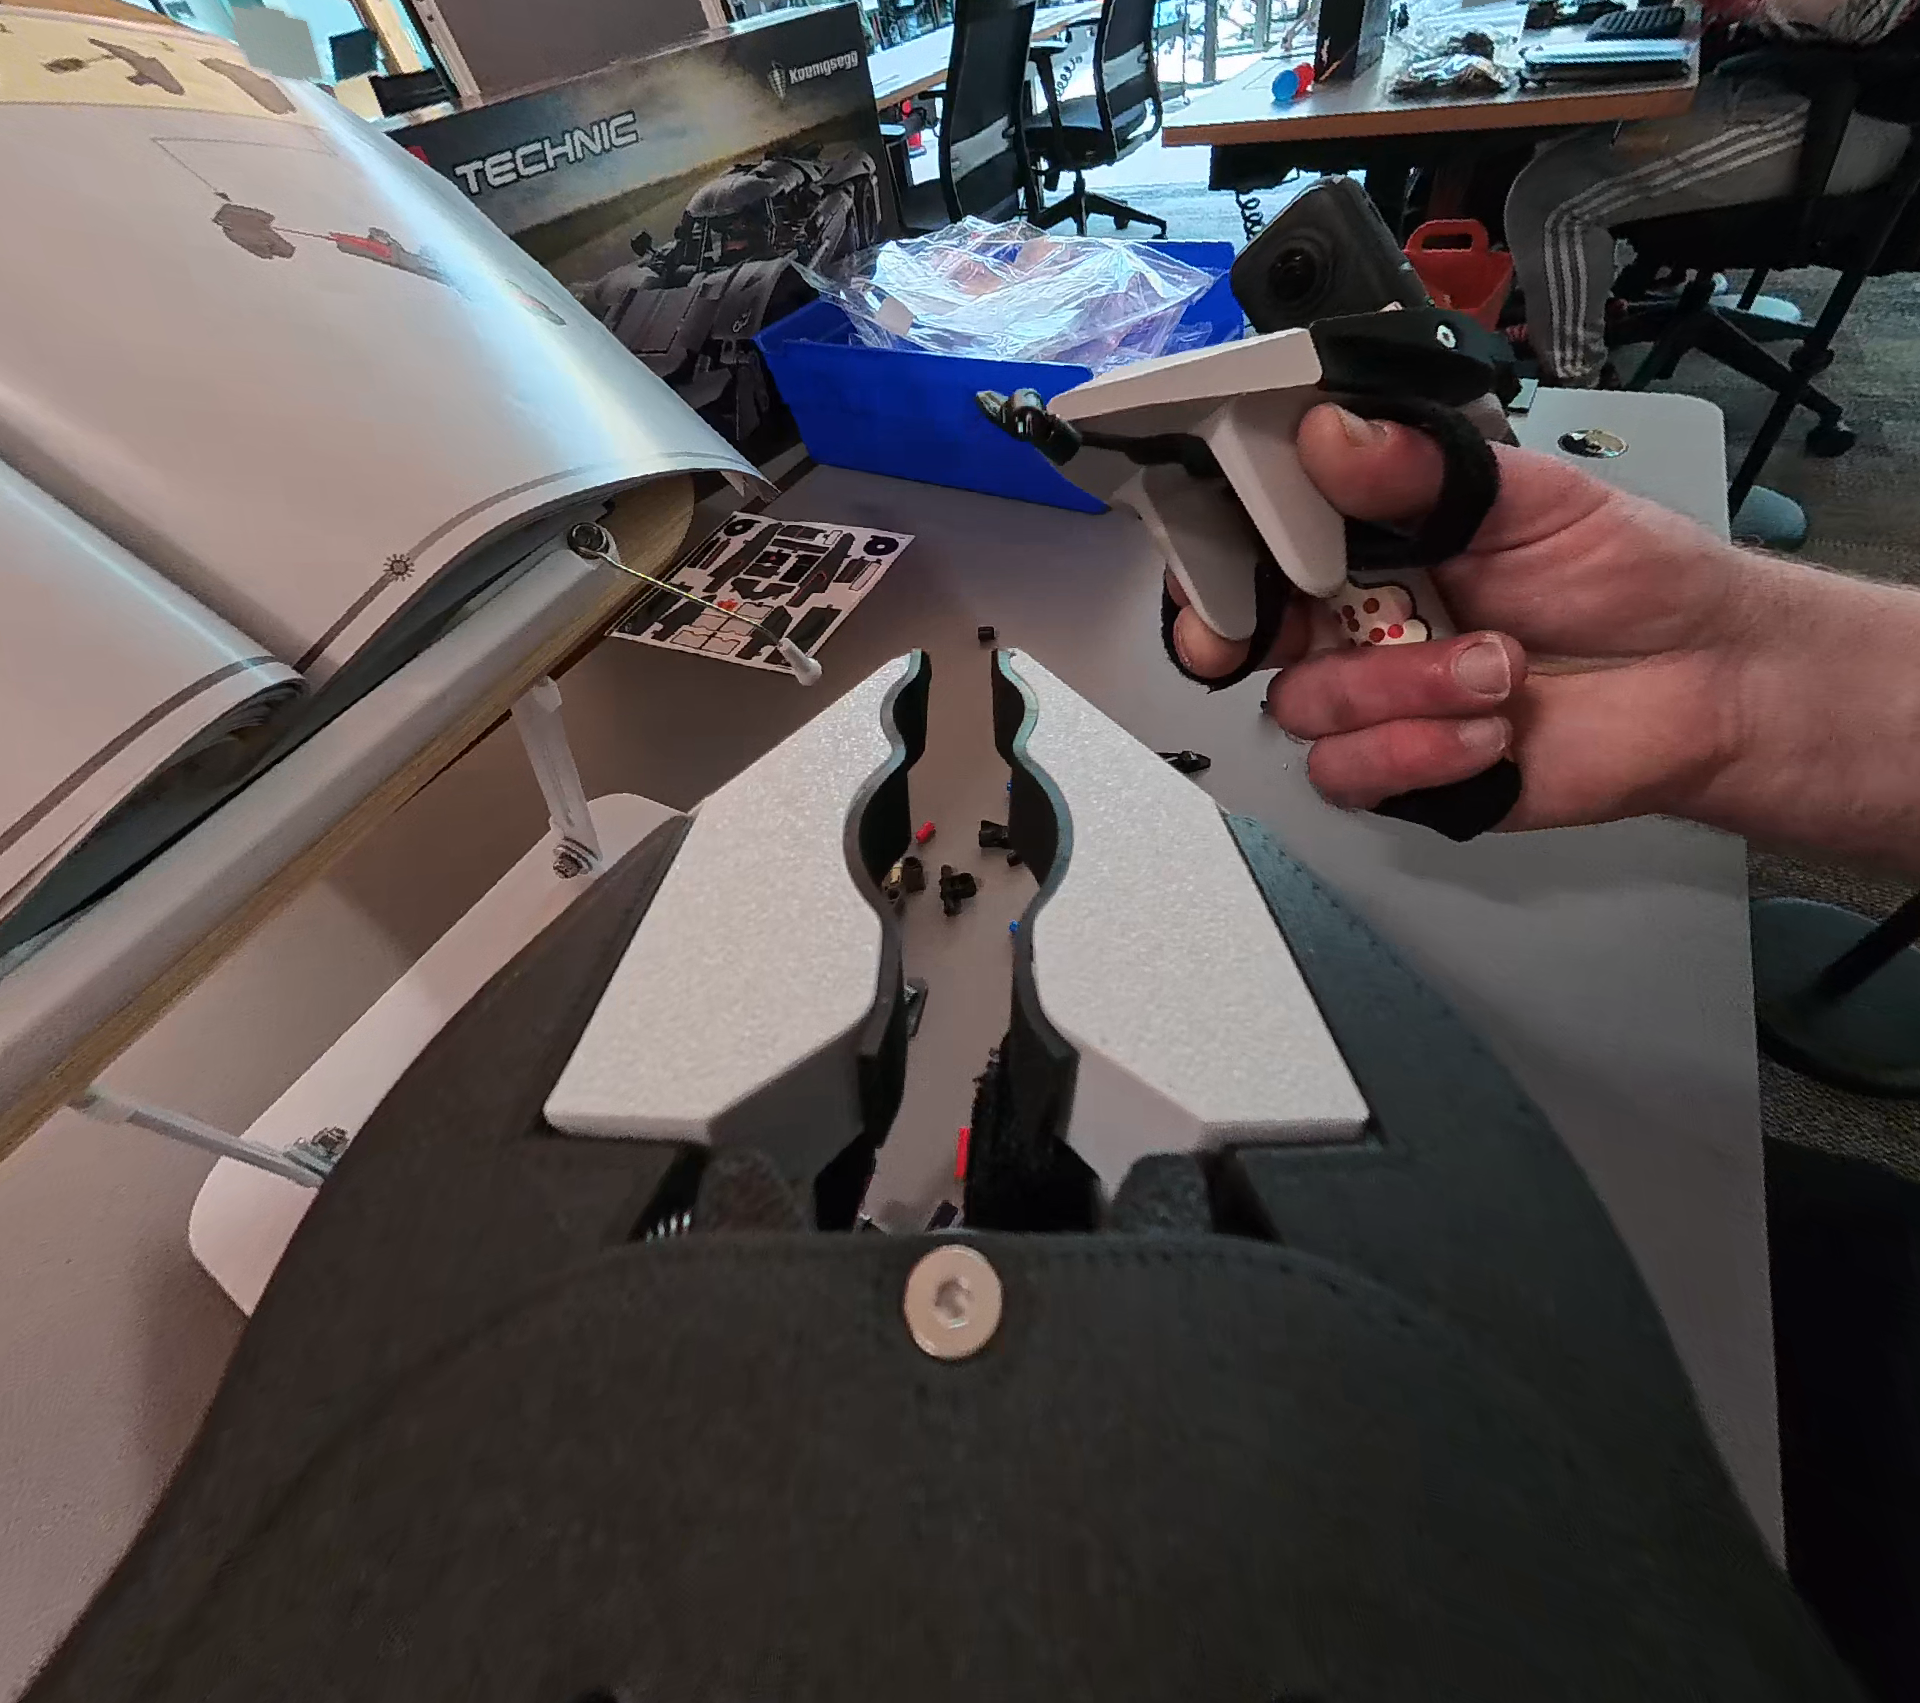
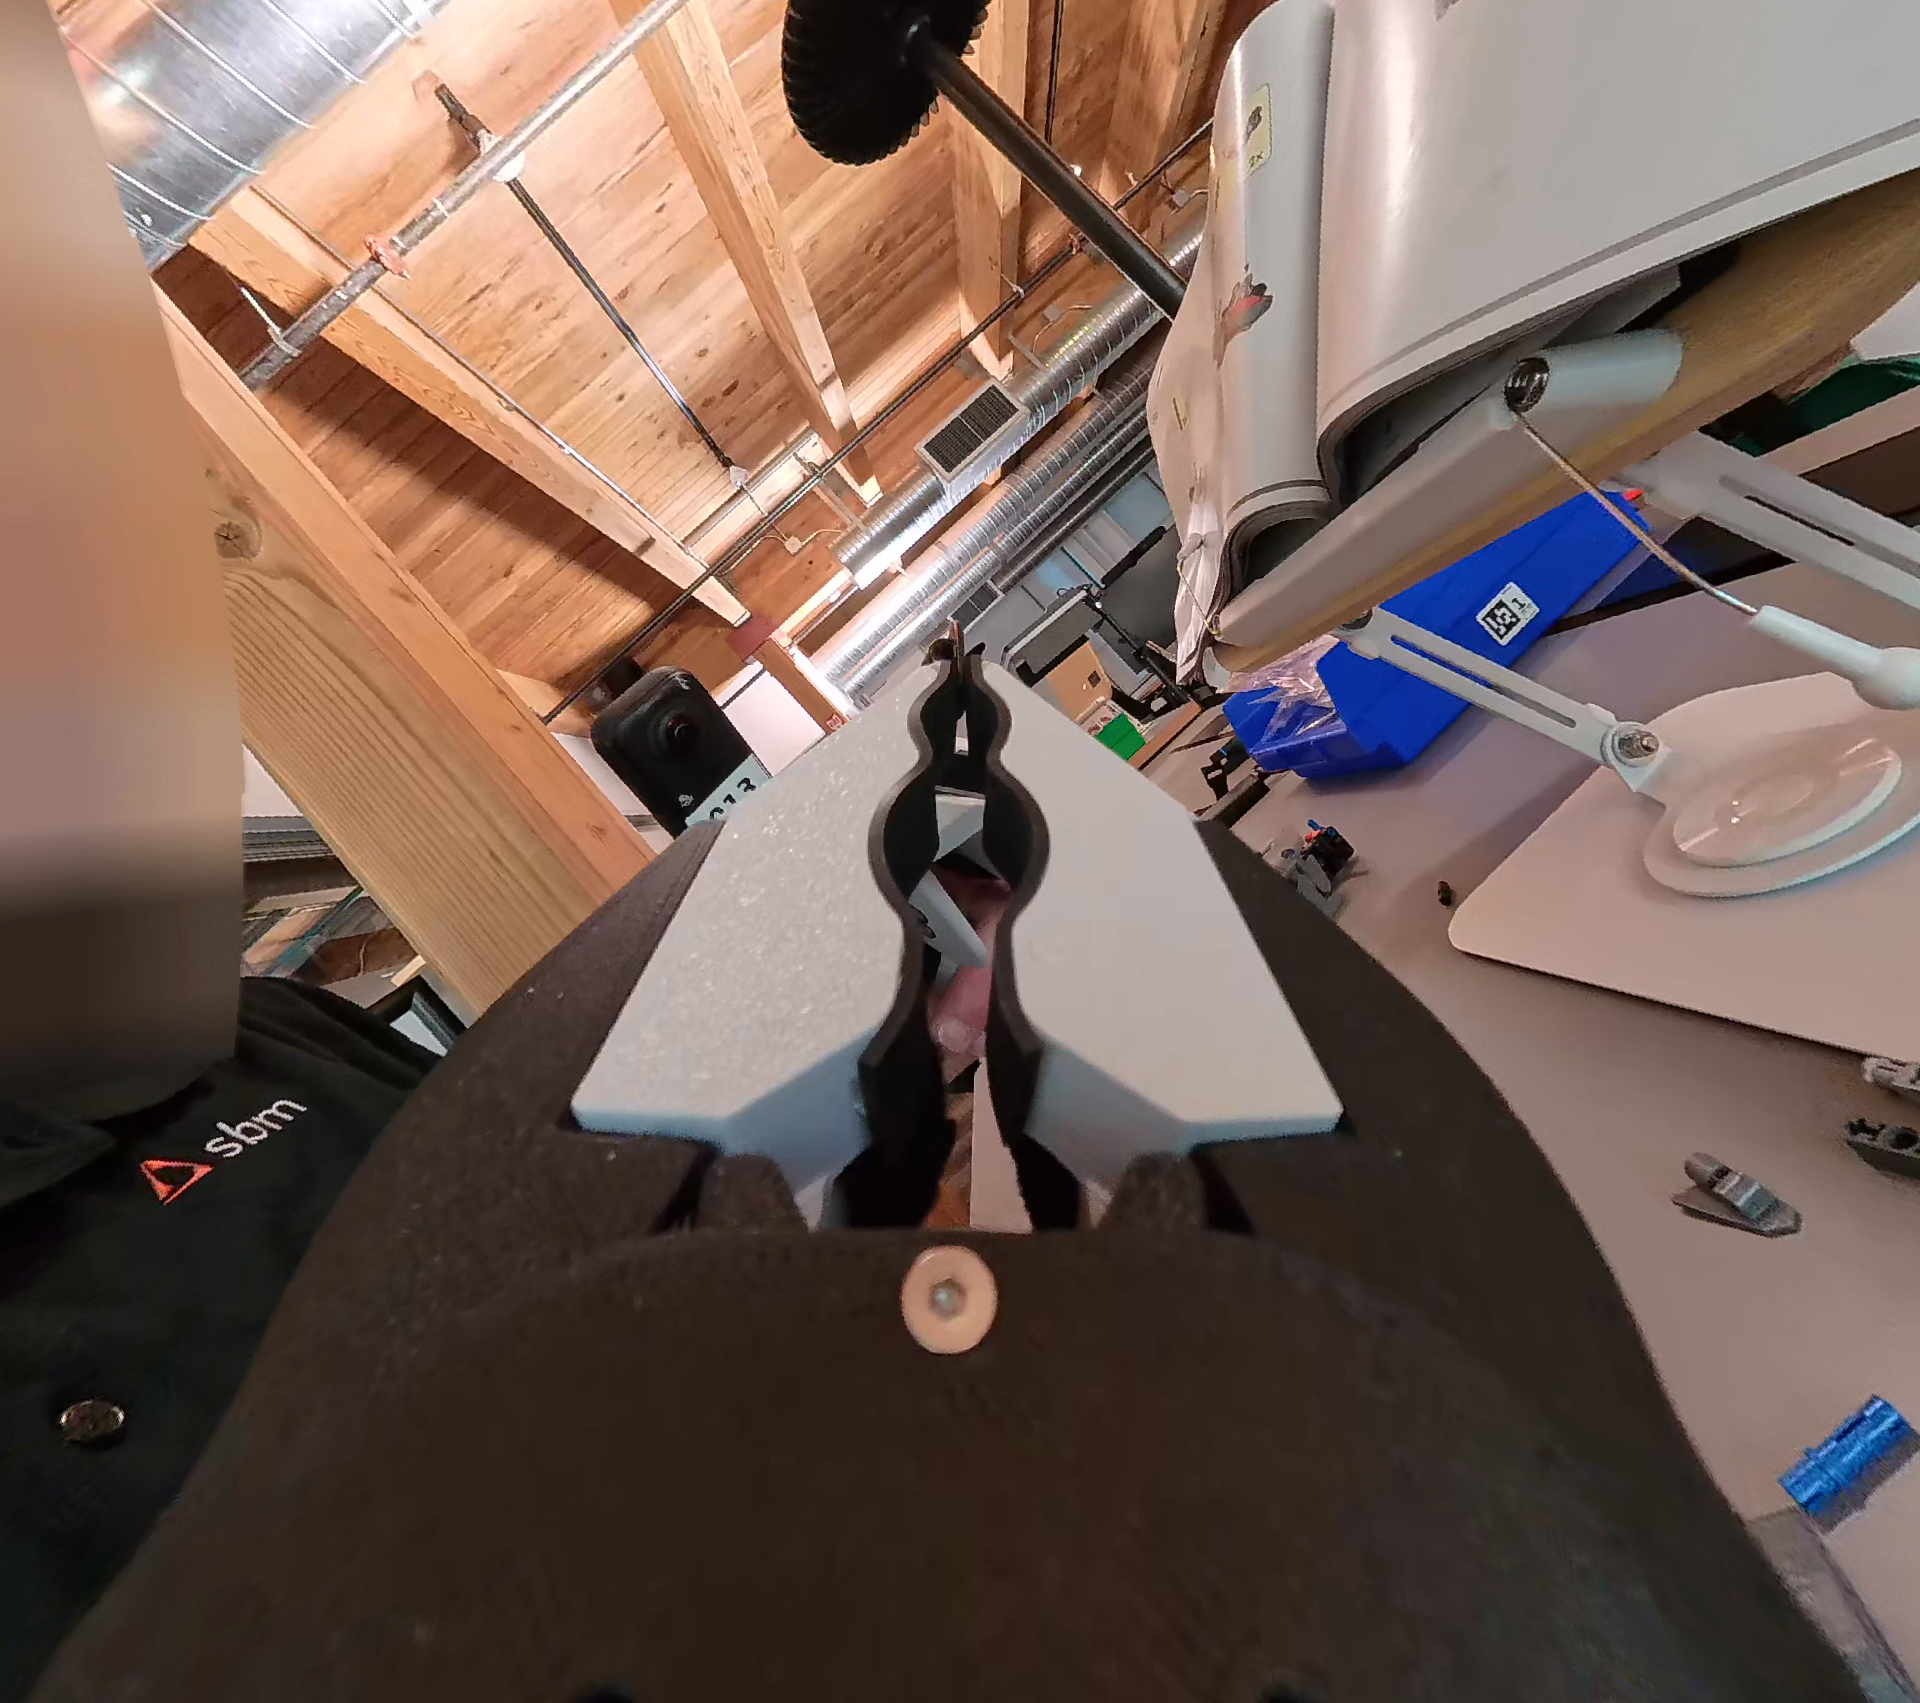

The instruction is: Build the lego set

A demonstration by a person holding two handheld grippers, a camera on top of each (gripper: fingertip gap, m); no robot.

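An early sub-assembly step is judged to be in hand: a single small part is held lifted for checking against the instruction booklet [image 1: 260, 365], which is propped open on a stand at the far left of the bench [image 1: 1507, 978]. Right of the booklet, a sticker sheet [image 1: 769, 583] is laid flat, with the set's box [image 1: 665, 199] stood behind it. Further right, a blue bin [image 1: 925, 417] holding clear plastic bags [image 1: 1029, 292] is seen at the far side.

In the left wrist view, the left gripper [image 1: 961, 666] is held low over the bench, pointed forward and tilted downward, its fingers slightly apart with nothing between them. Small loose pieces [image 1: 940, 869], black and red, are scattered on the bench directly beneath the gap.

To the right, the right gripper [image 1: 1023, 412] is carried by the right hand [image 1: 1475, 656], raised above the bench and pointed left toward the booklet. Its fingers are closed on a small black connector piece [image 1: 1013, 406] at the very tips. In the right wrist view the same gripper is seen tilted steeply upward, the piece [image 2: 951, 651] barely visible at the closed tips.

The next move is judged to call for a mating piece to be picked from the loose group by the left gripper, then aligned carefully with the held connector, since both parts are very small.
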